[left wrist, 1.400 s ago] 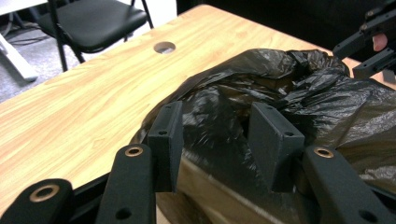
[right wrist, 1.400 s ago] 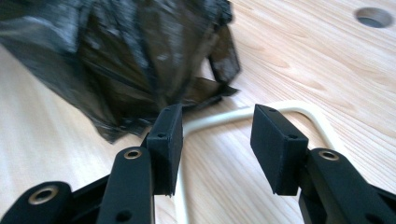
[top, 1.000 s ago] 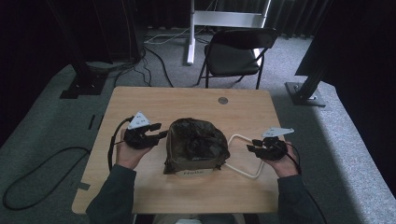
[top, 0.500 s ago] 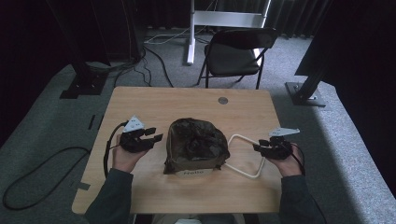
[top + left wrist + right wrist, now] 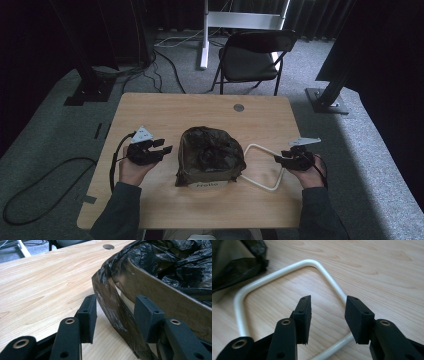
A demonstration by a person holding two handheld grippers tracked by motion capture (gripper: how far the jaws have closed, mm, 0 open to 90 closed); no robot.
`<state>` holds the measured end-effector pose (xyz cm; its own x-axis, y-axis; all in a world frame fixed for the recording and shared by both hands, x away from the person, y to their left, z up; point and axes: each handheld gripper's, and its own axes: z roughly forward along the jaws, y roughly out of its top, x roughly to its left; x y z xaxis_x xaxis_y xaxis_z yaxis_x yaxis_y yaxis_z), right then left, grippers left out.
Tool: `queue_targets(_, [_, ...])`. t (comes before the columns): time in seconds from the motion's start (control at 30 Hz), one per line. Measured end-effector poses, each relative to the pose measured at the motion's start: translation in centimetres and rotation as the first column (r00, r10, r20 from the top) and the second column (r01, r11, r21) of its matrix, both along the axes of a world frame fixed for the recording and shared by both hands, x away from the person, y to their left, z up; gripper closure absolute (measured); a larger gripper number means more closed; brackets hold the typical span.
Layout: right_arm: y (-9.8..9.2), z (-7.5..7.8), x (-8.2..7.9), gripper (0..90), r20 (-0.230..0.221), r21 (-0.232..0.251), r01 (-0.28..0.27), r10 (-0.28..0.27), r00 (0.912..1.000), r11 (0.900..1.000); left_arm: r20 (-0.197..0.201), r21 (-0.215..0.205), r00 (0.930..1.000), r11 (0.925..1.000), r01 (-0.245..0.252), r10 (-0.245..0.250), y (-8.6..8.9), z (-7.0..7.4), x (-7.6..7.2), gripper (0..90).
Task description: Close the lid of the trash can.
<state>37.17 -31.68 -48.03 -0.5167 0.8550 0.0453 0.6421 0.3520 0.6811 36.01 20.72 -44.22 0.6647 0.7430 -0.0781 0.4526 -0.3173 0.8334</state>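
A bin lined with a black bag (image 5: 210, 155) stands in the middle of the wooden table (image 5: 165, 115). My left gripper (image 5: 164, 147) sits just left of it, open. In the left gripper view a loose fold of the bag (image 5: 112, 307) hangs between the spread jaws (image 5: 117, 315), with neither pad pressing on it. A white tube handle (image 5: 256, 182) lies flat on the table to the right of the bin. My right gripper (image 5: 278, 158) is at its far end. Its jaws (image 5: 328, 315) have just been opening and stand apart over the handle's corner (image 5: 287, 268) without gripping it.
A round cable hole (image 5: 238, 107) is in the table's far edge. Behind the table stands a folding chair (image 5: 250, 60). A cable (image 5: 50, 185) loops on the carpet at the left. The table's right edge is close to my right hand.
My right gripper has slid a little to the right and its jaws have spread wider. The white handle stays flat on the table. The left gripper has barely moved.
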Motion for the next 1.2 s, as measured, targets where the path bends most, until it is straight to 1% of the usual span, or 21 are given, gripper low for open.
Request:
queue_targets(0.13, [-0.4,-0.7,0.5,56.2,-0.019,-0.019,0.027,-0.027,0.9995,0.999,-0.005,-0.002,1.0000,1.0000,0.000,0.000,0.0,-0.1,0.1,53.6])
queue_targets(0.3, [-0.7,-1.8,1.0,56.9,-0.043,-0.074,0.058,-0.061,0.9972,0.996,-0.011,0.004,0.9999,1.0000,0.008,-0.008,-0.3,-0.2,0.2,53.4])
queue_targets(0.63, [-1.0,-3.4,1.8,58.6,-0.073,-0.126,0.106,-0.115,0.9906,0.986,-0.011,0.004,0.9999,1.0000,0.005,-0.005,-0.2,-0.3,0.2,53.3])
queue_targets(0.73, [-1.0,-3.8,2.0,59.0,-0.081,-0.126,0.115,-0.126,0.9888,0.985,-0.014,0.002,0.9999,1.0000,0.007,-0.007,-0.2,-0.3,0.2,53.3])
queue_targets(0.8, [-1.0,-4.0,2.1,59.8,-0.092,-0.111,0.111,-0.121,0.9884,0.988,-0.019,0.004,0.9998,0.9999,0.009,-0.009,-0.3,-0.4,0.3,53.3])
queue_targets(0.87, [-1.0,-4.2,2.2,60.2,-0.097,-0.119,0.114,-0.126,0.9873,0.986,-0.021,0.008,0.9997,0.9999,0.015,-0.015,-0.4,-0.4,0.2,53.2])
queue_targets(0.97, [-0.9,-4.3,2.3,60.8,-0.100,-0.122,0.115,-0.128,0.9867,0.986,-0.020,0.012,0.9996,0.9997,0.020,-0.020,-0.5,-0.4,0.2,53.3])
queue_targets(1.2, [-0.7,-4.4,2.4,67.1,-0.096,-0.128,0.123,-0.136,0.9861,0.984,-0.031,0.017,0.9992,0.9995,0.026,-0.025,-0.5,-0.5,0.3,52.8])
